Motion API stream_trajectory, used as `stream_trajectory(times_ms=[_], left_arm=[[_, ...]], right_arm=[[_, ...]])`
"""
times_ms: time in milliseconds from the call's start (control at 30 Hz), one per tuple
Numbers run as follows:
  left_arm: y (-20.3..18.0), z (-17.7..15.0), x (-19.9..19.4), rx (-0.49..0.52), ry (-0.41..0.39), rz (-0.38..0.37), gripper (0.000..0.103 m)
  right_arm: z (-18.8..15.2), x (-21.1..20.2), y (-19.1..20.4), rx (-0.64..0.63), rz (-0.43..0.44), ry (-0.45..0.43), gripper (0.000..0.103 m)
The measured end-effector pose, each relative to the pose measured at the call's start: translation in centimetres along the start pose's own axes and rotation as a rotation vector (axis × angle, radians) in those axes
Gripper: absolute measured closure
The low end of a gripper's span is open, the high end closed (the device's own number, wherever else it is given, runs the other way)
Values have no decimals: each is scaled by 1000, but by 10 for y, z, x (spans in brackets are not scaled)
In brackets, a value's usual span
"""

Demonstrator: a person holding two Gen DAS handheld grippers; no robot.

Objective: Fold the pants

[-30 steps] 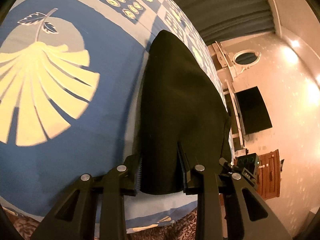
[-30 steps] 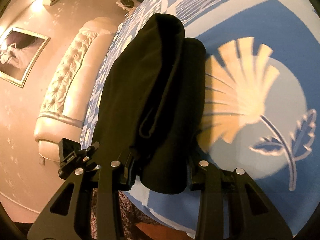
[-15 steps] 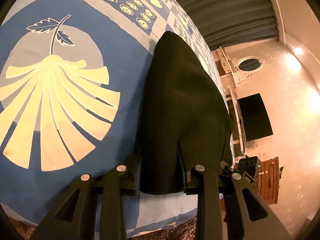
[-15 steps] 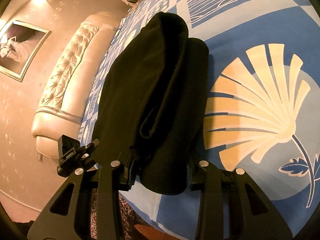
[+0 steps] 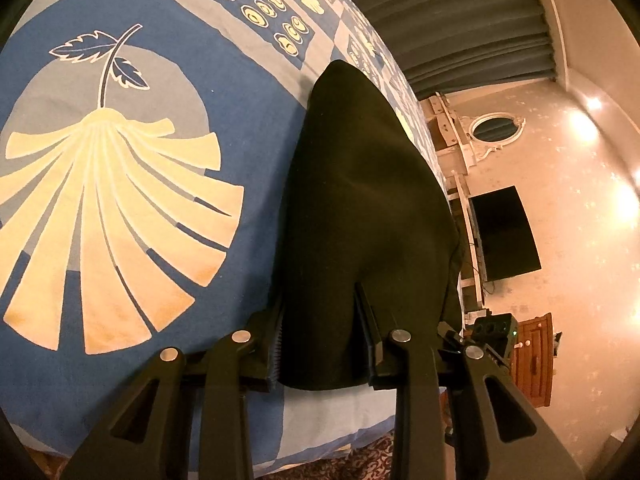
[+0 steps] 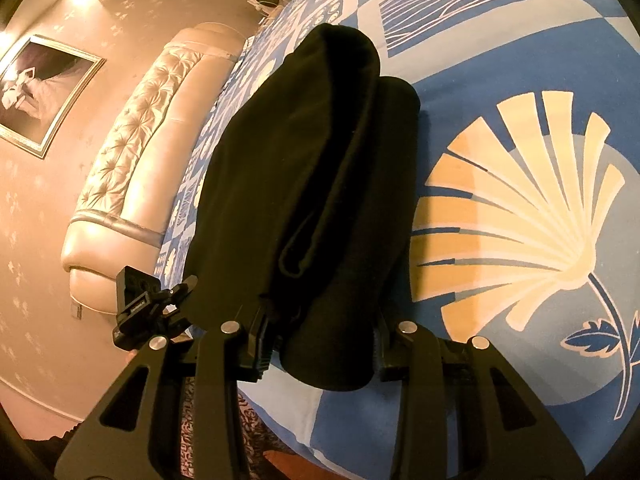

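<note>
Both wrist views have drifted across the patterned bedspread (image 5: 224, 80) since a second ago: the yellow fan print has slid further into each picture, while the dark pants (image 5: 360, 200) sit between the fingers just as they did.

The left gripper (image 5: 320, 344) has its fingers clamped on the near end of the pants, cloth filling the gap and bulging out below the pads. The right gripper (image 6: 320, 344) is likewise closed on its end of the garment (image 6: 304, 168), pinching a thicker bundle where one layer laps over another and a rolled hem edge shows.

The pants lie in a long narrow strip on the bed, running away from the near edge toward the far side, already doubled lengthwise by the look of the stacked layers. The near end hangs just past the bedspread's edge, where the fingers can close around it without digging into the bedding.

Holding both near corners at once probably serves to keep the stacked layers aligned, so the end can be carried over the rest in a further fold without the legs sliding apart.
</note>
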State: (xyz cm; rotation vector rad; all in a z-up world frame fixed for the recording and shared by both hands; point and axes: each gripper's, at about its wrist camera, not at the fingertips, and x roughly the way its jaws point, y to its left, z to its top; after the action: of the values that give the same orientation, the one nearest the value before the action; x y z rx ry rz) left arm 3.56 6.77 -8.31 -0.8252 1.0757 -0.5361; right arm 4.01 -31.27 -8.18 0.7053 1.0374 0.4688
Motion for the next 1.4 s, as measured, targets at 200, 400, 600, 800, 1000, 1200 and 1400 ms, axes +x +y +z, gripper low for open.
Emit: stream_trajectory(times_ms=[200,400,600,800,1000,1200,1400], left_arm=[[1,3,-2,12,21,-16,64],[-11,0,-11,84,6,1,45],[-21,2,-33,131,-34,41,41],[-22,25,-50,171,-91,112,28],[-17,73,-18,204,-46,134,27],[-18,107,26,236,49,112,27],[-23,139,59,244,94,38,27]], right_arm=[[0,2,-1,18,8,-1,62],[2,3,2,-19,-38,-5,58],[4,2,9,-62,-92,-16,48],[14,-11,-1,-19,-24,-42,39],[53,-19,-39,172,139,-118,30],[93,11,-52,246,183,-103,30],[114,34,-52,243,188,-91,24]])
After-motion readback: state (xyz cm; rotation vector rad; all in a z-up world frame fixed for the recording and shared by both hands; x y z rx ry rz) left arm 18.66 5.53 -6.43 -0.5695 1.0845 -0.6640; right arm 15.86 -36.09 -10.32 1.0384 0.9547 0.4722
